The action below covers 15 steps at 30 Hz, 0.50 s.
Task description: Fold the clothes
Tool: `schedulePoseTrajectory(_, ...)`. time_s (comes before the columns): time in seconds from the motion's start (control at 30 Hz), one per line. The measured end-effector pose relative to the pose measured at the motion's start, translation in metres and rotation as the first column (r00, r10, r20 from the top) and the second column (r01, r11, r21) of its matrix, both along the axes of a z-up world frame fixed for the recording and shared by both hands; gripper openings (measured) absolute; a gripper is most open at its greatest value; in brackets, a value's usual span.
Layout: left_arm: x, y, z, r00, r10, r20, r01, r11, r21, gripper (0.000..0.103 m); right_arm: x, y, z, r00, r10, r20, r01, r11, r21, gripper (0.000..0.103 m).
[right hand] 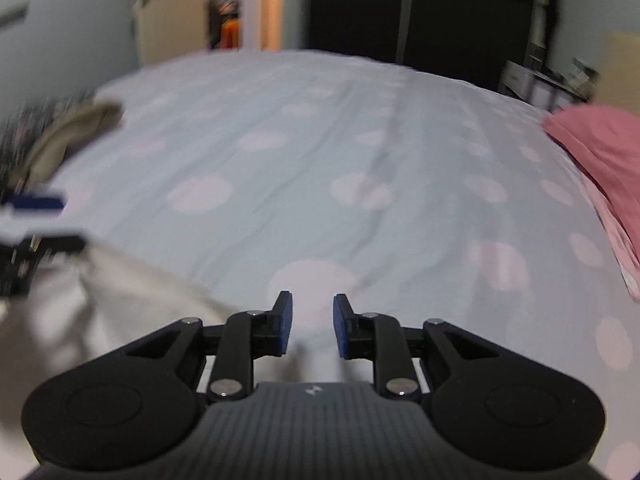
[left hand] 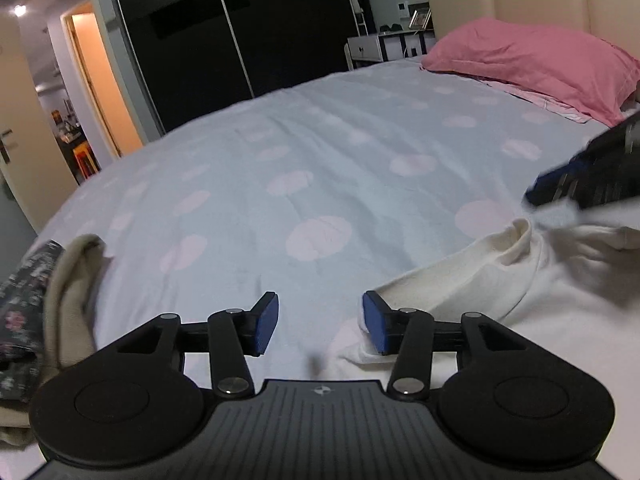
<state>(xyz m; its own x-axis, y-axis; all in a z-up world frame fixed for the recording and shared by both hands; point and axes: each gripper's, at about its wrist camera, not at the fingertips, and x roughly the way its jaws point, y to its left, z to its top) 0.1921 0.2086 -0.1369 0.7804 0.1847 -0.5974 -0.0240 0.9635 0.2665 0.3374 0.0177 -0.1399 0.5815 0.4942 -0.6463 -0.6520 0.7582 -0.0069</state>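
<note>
Left tool (left hand: 320, 322) gapes, seemingly empty, beside white garment (left hand: 520, 280).

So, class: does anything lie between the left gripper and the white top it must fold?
Nothing visible does. The left gripper is open, and the white top lies right beside its right finger on the bed.

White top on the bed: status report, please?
Left gripper open, empty. Right gripper open, empty. White top lies loose on the bed, unheld. Other clothes heaped aside, clear of it.
</note>
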Motion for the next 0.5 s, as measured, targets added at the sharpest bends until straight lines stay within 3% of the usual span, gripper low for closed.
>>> schedulePoseTrajectory(0.07, -0.003, 0.008, 0.008, 1.000, 0.015, 0.000, -0.015, 1.000, -0.016, 0.047, 0.003, -0.022, 0.010, 0.999, -0.022, -0.034, 0.024, 0.999, 0.046, 0.025)
schedulePoseTrajectory(0.13, 0.000, 0.022, 0.015, 0.998, 0.068, -0.008, -0.068, 0.993, -0.095, 0.050, 0.003, -0.043, 0.018, 0.997, -0.028, -0.067, 0.033, 0.996, 0.078, 0.026)
schedulePoseTrajectory(0.3, 0.008, 0.044, 0.024, 0.989, 0.150, -0.006, -0.147, 0.965, -0.219, 0.049, -0.011, -0.060, 0.021, 0.991, 0.077, -0.114, -0.067, 0.994, 0.089, 0.028)
schedulePoseTrajectory(0.5, -0.004, 0.032, 0.009, 0.995, 0.083, -0.050, -0.089, 0.985, -0.146, 0.049, -0.012, -0.029, -0.004, 0.975, 0.139, -0.173, -0.142, 0.990, -0.005, 0.033)
